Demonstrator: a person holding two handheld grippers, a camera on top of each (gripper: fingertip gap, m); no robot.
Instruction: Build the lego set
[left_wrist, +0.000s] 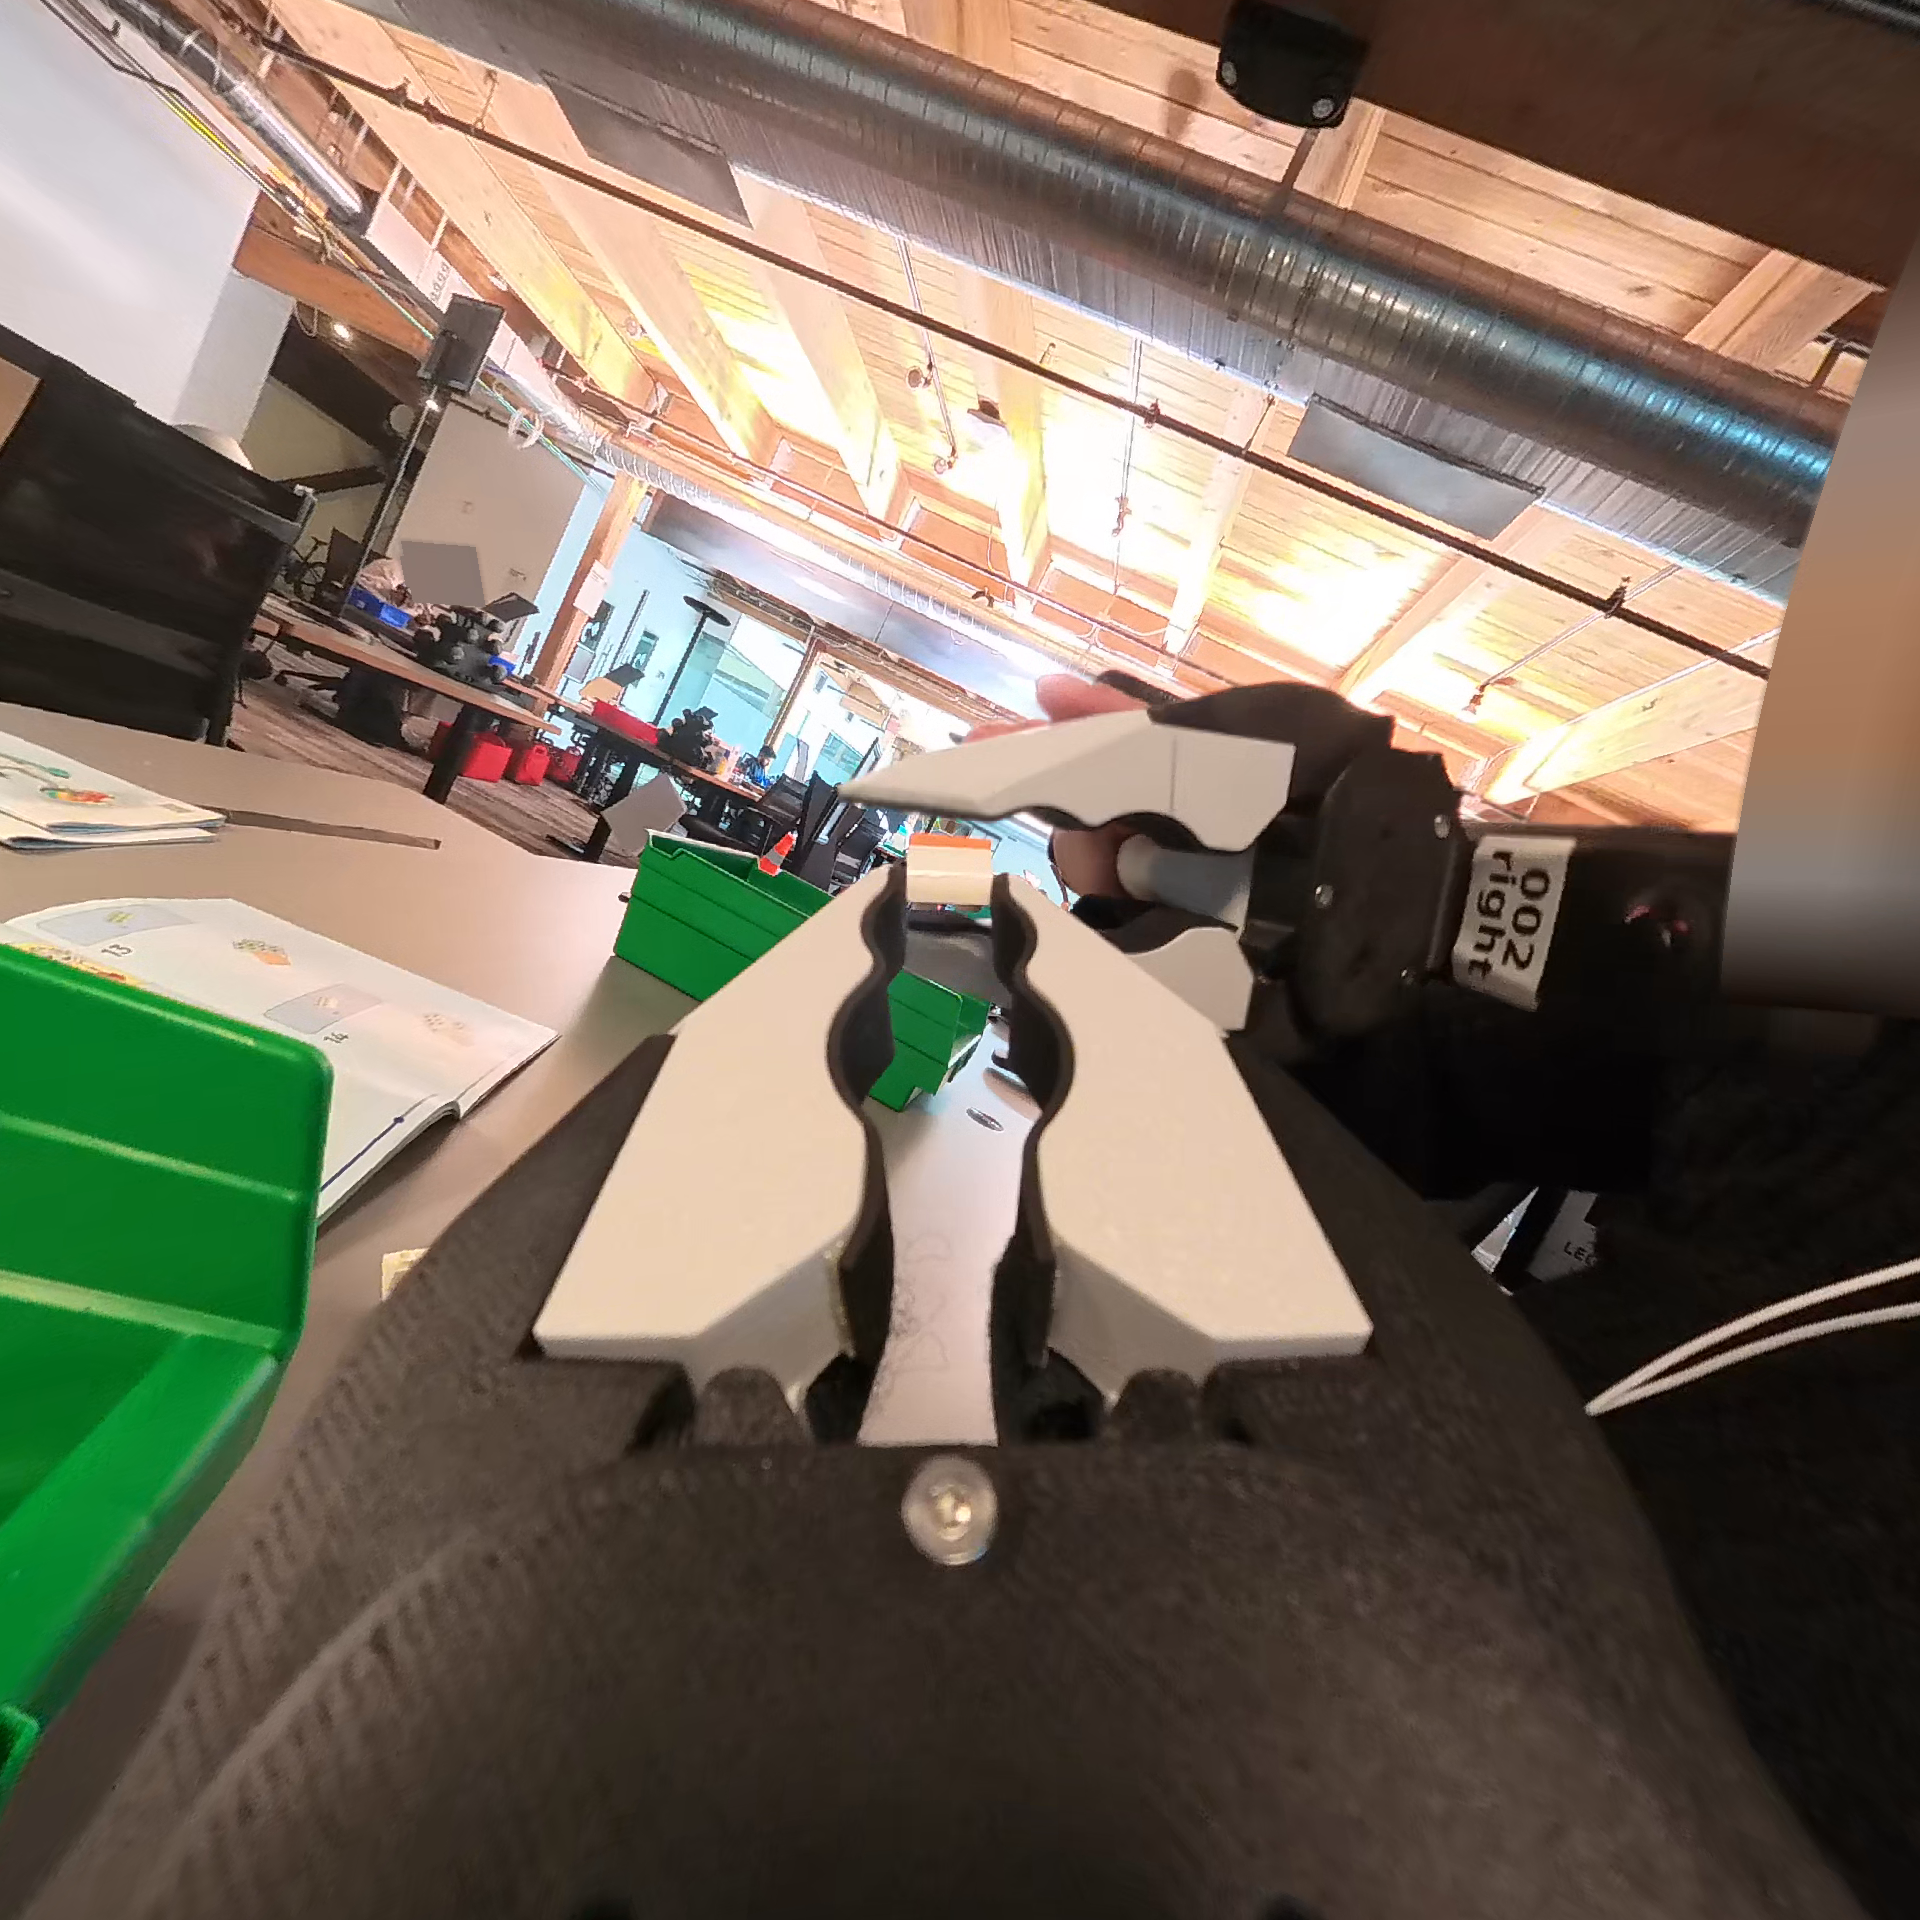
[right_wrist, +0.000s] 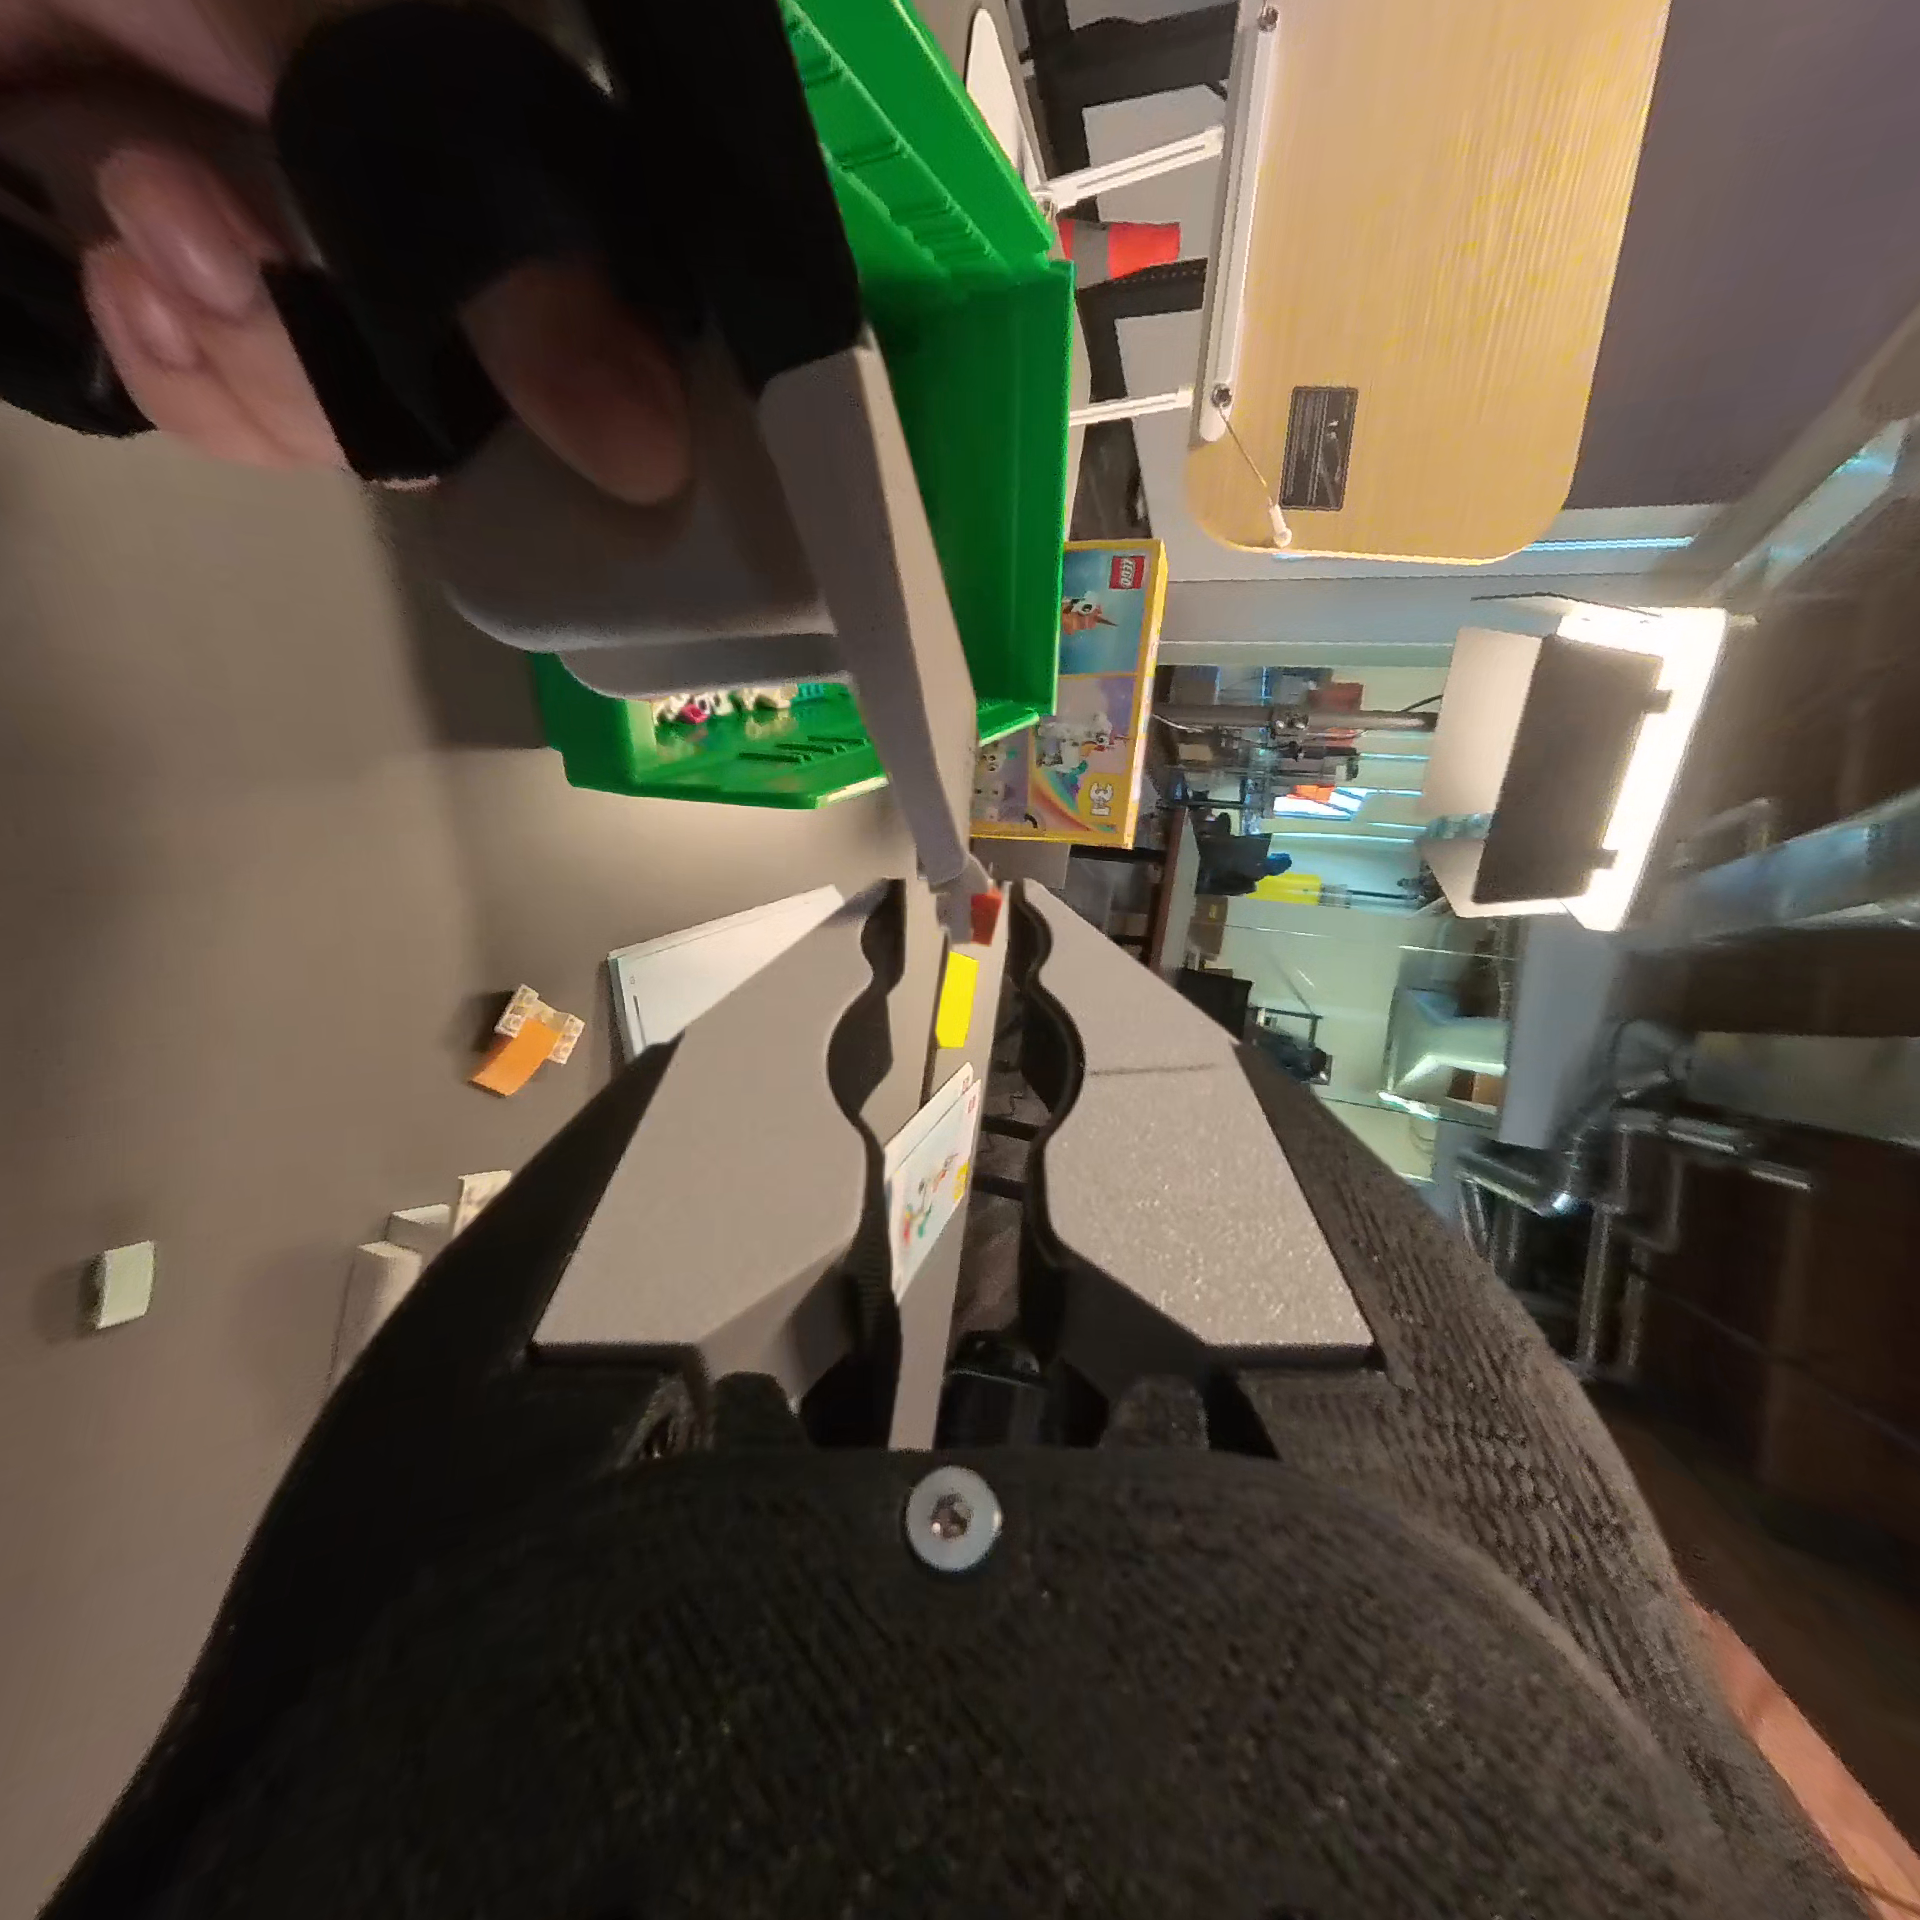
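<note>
The left tool (left_wrist: 948, 883) is closed on a small white-and-orange brick stack (left_wrist: 948, 873), pinched at the very tips and held up above the grey tabletop (left_wrist: 499, 862). The right tool (right_wrist: 961, 914) has its fingers apart and holds nothing. In the right wrist view the left tool's tips and the brick stack (right_wrist: 982, 914) sit just at that open gap. From this it appears a pass or a press between the 2 tools is under way.

Progress, as judged here, is early. Only 1 other small sub-assembly shows, a flat orange plate with white angled bricks (right_wrist: 530, 1039), lying on the tabletop. Loose white pieces (right_wrist: 125, 1283) lie well apart from it. More pieces remain in a green bin (right_wrist: 727, 727), and the open instruction booklet (left_wrist: 395, 1018) shows steps not yet built.

Materials: the bricks are hard, glossy moulded plastic with square edges. The tool fingers are matte grey with wavy inner edges, set in a rough, ribbed black printed body. The bins are smooth green plastic with stepped walls. The set's box (right_wrist: 1101, 696) is printed card, standing beyond the bin.
</note>
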